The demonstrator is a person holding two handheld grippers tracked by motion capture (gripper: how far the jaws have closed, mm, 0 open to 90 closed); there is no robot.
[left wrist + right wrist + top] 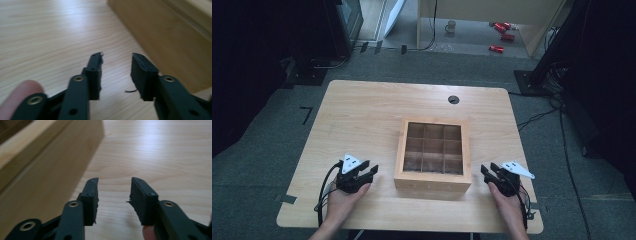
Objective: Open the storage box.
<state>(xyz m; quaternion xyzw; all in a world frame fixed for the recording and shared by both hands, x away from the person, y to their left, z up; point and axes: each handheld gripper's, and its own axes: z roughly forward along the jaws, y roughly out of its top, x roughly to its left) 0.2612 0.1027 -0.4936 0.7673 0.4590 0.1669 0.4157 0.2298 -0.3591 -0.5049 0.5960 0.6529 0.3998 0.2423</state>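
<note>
Black tongs (368, 170) (brass rivets), grey plates

Legible text, labels, brands, numbers, signs: none. The wooden box (432, 179), the table (362, 115) and both grippers carry no readable marking in any of the three views. The red cans (501, 36) on the floor beyond the table are too small and blurred for any print on them to be made out, and likewise the mug (451, 26) beside them.
</note>
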